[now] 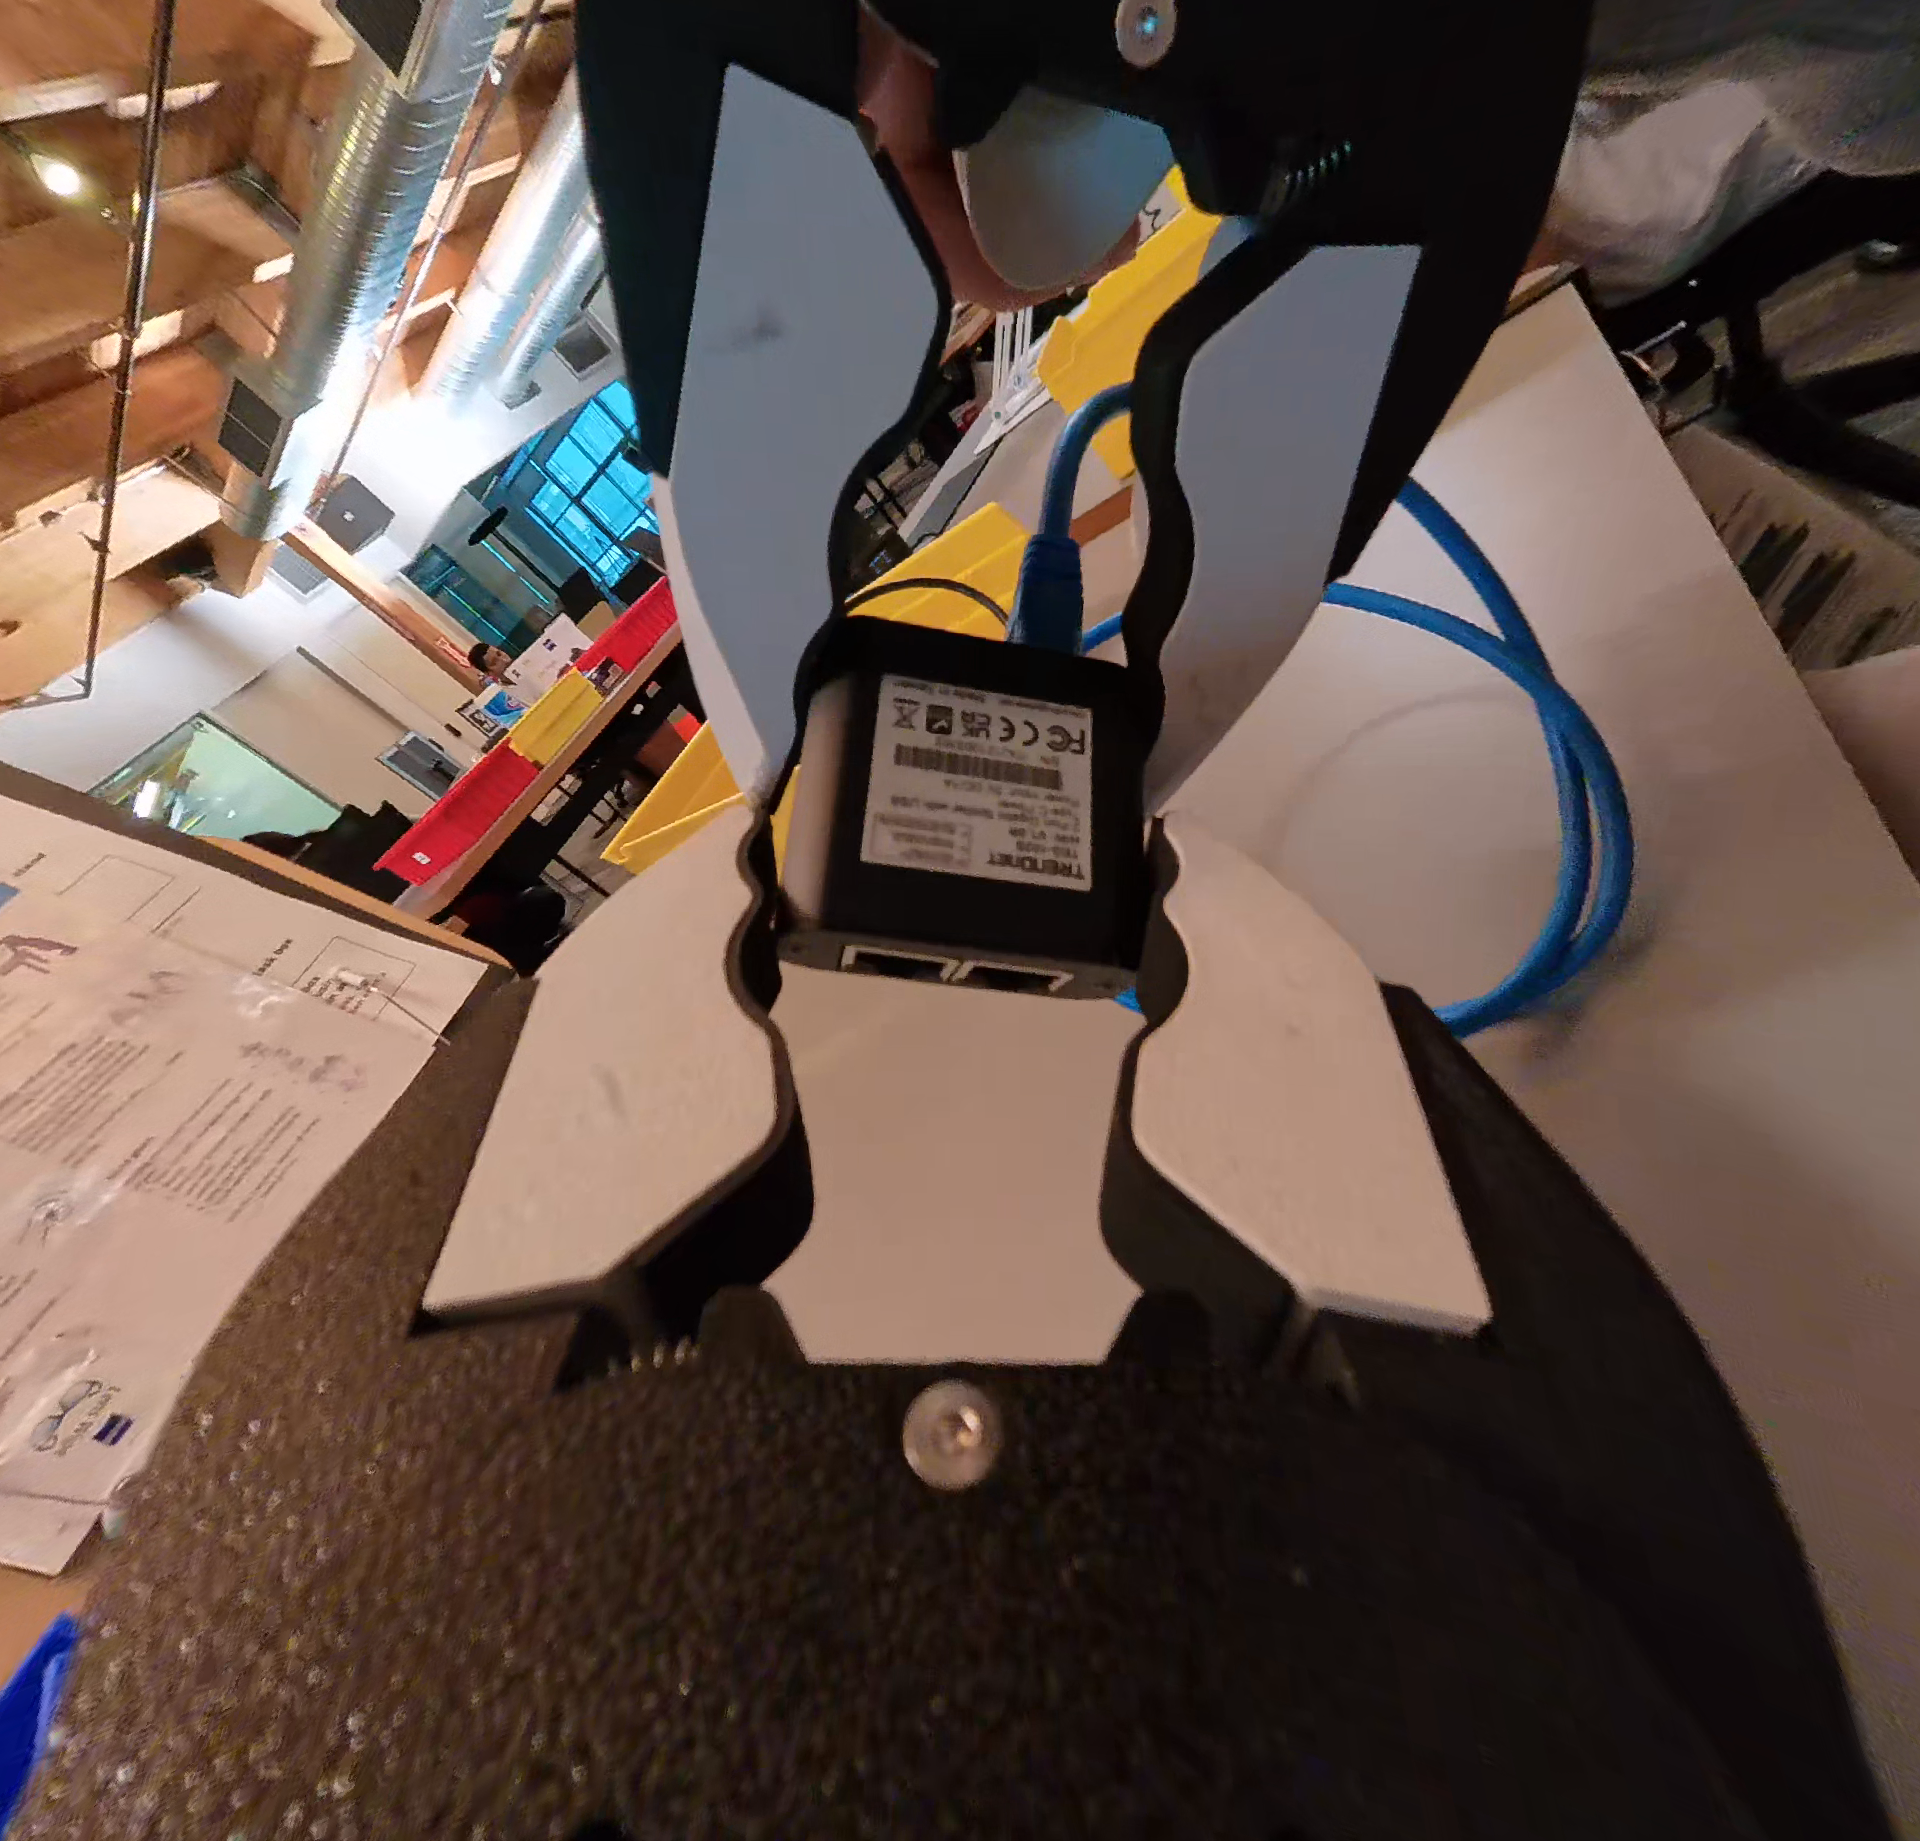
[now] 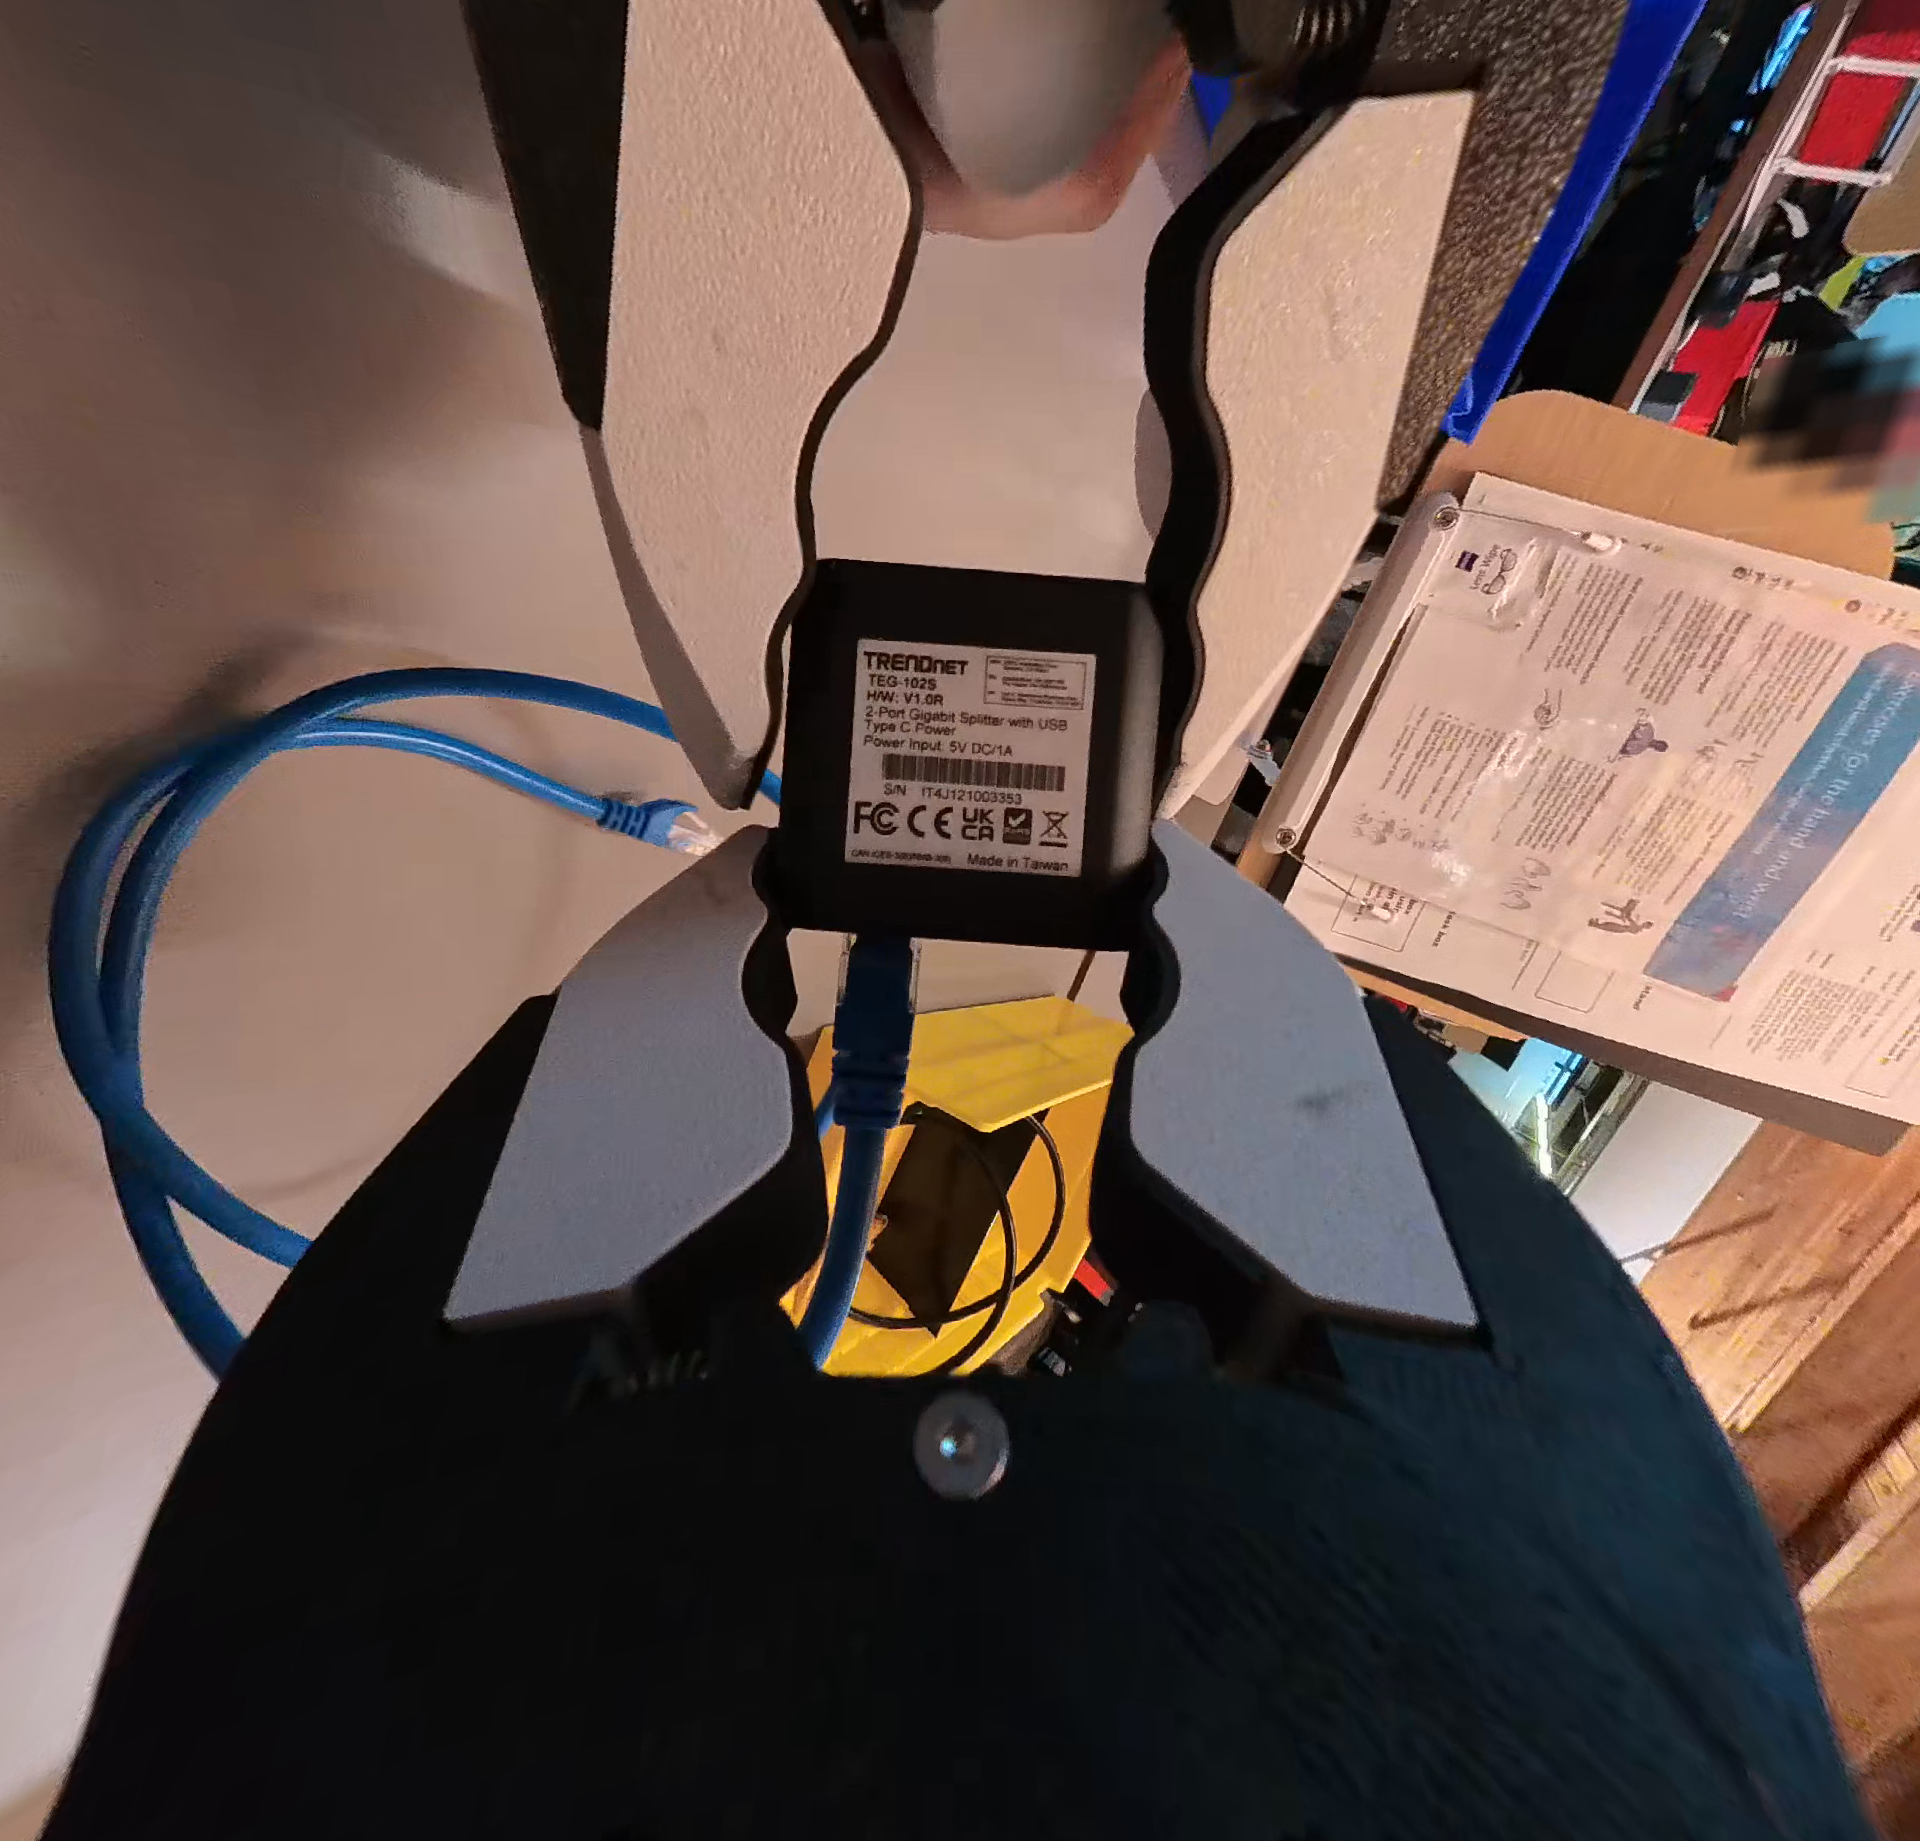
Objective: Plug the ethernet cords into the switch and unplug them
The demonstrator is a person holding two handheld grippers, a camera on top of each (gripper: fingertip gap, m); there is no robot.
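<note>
A small black switch (image 1: 977, 783) with a white label is held in the air between both grippers, which face each other. My left gripper (image 1: 956, 856) is shut on its sides at the end with two empty ports (image 1: 956, 972). My right gripper (image 2: 961, 887) is shut on the opposite end and also shows in the left wrist view (image 1: 961, 742). The left gripper shows opposite in the right wrist view (image 2: 956, 763). A blue ethernet plug (image 2: 878, 1012) sits in the switch (image 2: 966, 742) on the right gripper's side. The cord (image 2: 104, 908) loops over the white table (image 2: 312, 441). Its other plug (image 2: 665, 823) lies loose.
A thin black cable (image 2: 1018, 1220) also runs from the switch. A printed sheet on cardboard (image 2: 1662, 752) lies at the table's edge. Yellow bins (image 1: 935, 565) and red bins (image 1: 468, 815) stand beyond. A blue bin (image 2: 1610, 181) is nearby. A person (image 1: 488, 659) is far off. The tips of both grippers are at nearly the same place.
</note>
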